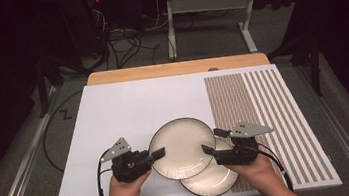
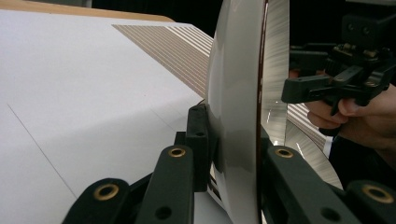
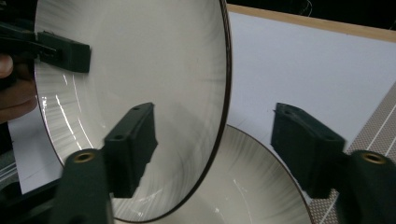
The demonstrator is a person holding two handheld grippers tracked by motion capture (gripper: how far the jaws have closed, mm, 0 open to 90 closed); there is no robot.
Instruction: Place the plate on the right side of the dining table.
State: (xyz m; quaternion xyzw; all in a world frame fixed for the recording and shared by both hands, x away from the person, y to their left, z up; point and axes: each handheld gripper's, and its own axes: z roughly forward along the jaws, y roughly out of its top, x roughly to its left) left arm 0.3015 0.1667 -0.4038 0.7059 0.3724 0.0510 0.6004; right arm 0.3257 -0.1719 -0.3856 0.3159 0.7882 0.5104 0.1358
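Two cream plates with dark rims overlap near the front edge of the white board. The upper plate is lifted and partly covers the lower plate, which lies flat. My left gripper is shut on the upper plate's left rim. At that plate's right rim, my right gripper is open, with its jaws standing wide apart on either side of the rim. The right gripper also appears beyond the plate in the left gripper view.
The white board has a band of brown stripes on its right side. A wooden table edge runs along the back. Cables and a metal frame are on the floor beyond.
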